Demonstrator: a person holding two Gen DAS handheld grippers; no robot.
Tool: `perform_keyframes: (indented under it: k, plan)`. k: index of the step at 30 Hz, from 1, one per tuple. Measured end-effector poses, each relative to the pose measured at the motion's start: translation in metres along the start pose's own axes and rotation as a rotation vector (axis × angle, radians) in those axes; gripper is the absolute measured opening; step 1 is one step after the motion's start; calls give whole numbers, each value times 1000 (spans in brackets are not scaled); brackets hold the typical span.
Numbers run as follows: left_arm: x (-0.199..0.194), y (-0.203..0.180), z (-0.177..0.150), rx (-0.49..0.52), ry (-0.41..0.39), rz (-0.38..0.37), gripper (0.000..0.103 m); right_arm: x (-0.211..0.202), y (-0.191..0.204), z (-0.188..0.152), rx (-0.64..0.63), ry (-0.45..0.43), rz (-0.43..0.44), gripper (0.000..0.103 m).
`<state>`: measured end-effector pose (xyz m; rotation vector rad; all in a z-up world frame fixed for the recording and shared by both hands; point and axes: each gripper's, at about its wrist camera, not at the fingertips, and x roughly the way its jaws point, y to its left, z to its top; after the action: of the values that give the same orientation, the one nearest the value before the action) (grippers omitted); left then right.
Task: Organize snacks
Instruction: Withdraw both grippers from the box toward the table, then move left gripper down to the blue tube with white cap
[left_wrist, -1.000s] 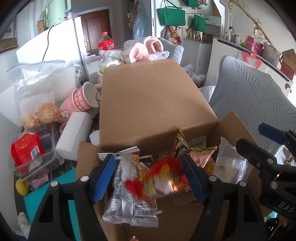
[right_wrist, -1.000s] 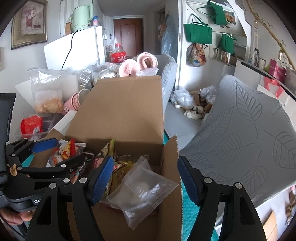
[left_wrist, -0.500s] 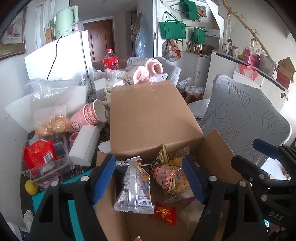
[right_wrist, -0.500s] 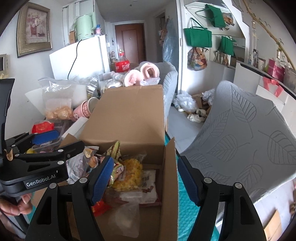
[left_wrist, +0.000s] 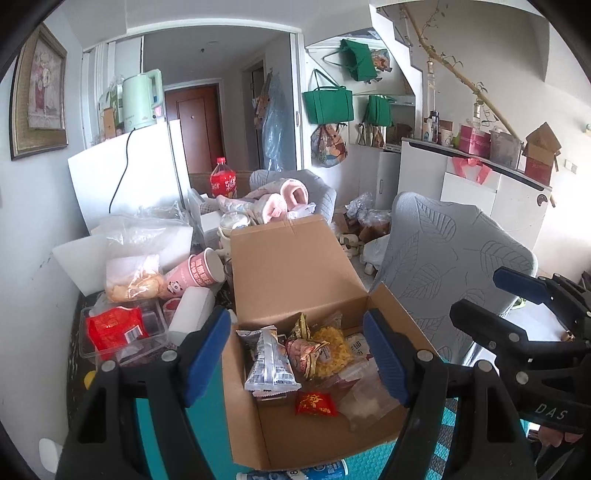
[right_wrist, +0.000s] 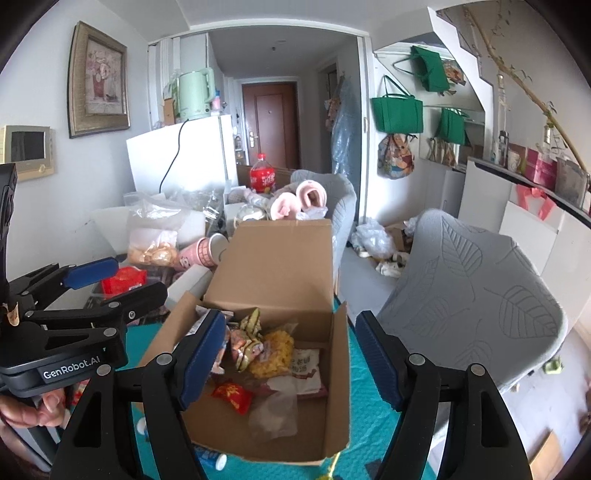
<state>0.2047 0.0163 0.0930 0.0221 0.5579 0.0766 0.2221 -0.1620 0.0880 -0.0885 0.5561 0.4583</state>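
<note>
Cluttered room: snacks (left_wrist: 317, 354) lie in the open box (left_wrist: 295, 273), below and beyond both spread, empty grippers (left_wrist: 297, 354) (right_wrist: 290, 354); only the right view shows a hand (right_wrist: 26, 410).

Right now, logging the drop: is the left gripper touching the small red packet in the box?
Apart. In the left wrist view the left gripper hangs open above the cardboard box, nothing between its fingers; the red packet lies on the box floor below.

Left gripper (left_wrist: 297, 350) and right gripper (right_wrist: 290, 349) side by side, angled downward, fingers apart and empty; right at left's three o'clock.
</note>
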Motion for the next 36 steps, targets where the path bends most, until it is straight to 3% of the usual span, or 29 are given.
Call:
perform_keyframes:
  k: [7, 16, 26, 36]
  plan:
    - [-47, -12, -15, 35, -37, -2, 74, -46, 9, -11, -13, -47, -13, 77]
    - [-82, -22, -57, 38, -41, -25, 74, -85, 21, -49, -34, -48, -47, 78]
    - [-98, -32, -116, 38, 35, -112, 74, -100, 30, -108, -18, 25, -36, 78]
    - [-88, -31, -173, 33, 143, -171, 74, -92, 32, -165, 33, 109, 2, 78]
